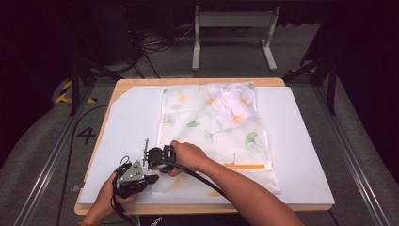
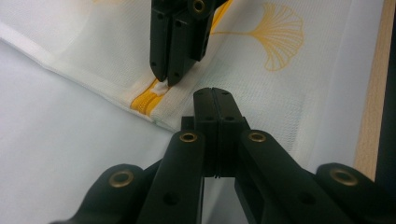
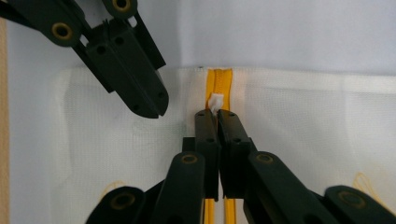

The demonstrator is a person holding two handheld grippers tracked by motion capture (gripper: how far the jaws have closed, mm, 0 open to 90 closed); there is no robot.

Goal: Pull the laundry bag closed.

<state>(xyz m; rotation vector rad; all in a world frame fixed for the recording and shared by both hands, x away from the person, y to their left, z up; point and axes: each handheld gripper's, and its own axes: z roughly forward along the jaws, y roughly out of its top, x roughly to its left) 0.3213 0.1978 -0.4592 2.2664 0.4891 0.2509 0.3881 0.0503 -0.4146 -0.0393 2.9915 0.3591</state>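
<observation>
Right gripper view: right gripper (image 3: 218,116), jaws pinched on the white zipper pull (image 3: 216,101) at centre frame, near the bag (image 3: 303,126) edge. Left gripper (image 3: 149,100), jaws together, presses fabric at upper left (apparently bracing). Next: draw the pull along the yellow zipper (image 3: 215,81).

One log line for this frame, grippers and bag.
right gripper: shut on zipper pull | left gripper: shut, pressing mesh bag | zipper: at end

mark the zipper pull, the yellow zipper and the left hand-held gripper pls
zipper pull (image 3: 216,101): right gripper view, white tab at the jaw tips.
yellow zipper (image 2: 145,99): left gripper view, yellow tape near the bag's edge.
left hand-held gripper (image 3: 150,100): right gripper view, its closed tips on the mesh.
</observation>
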